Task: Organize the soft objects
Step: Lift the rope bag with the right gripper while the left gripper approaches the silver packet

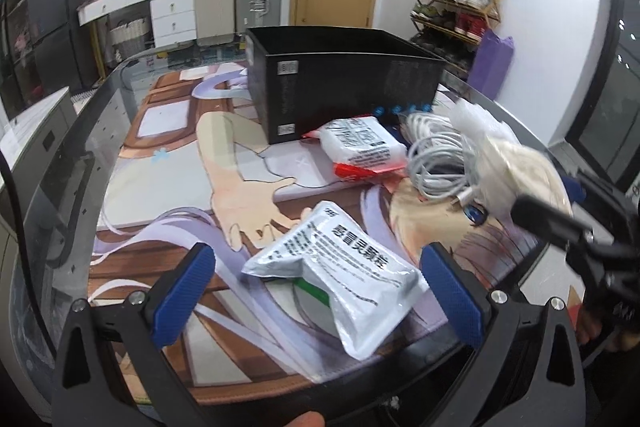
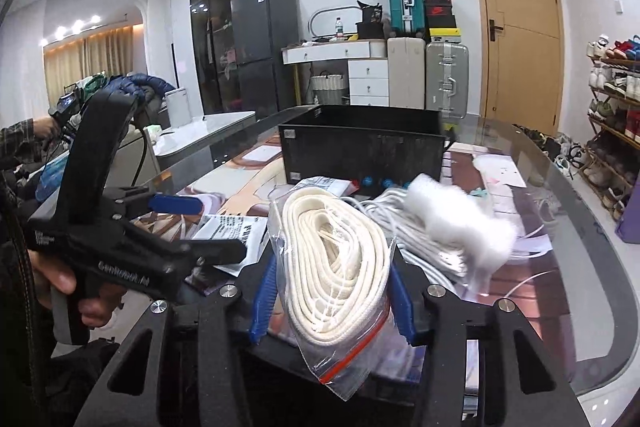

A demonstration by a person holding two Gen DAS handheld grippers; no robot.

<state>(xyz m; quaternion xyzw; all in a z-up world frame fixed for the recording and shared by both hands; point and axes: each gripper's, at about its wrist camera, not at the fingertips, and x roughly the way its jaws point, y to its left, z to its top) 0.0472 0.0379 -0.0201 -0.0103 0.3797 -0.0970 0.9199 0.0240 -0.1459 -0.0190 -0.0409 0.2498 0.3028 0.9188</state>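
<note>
Nearest, right hand-held gripper pinching a zip bag of cream cord above the counter's near edge; left hand-held gripper spread wide around a silver pouch lying flat. Farther in, white cables and a packet beside the black box. Likely risk: slick bag sliding free or snagging the box rim.

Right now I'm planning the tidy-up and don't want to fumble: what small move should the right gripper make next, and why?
Probably carry the zip bag of cream rope forward over the black box. The right gripper is shut on the bag and the box stands open just ahead.
</note>
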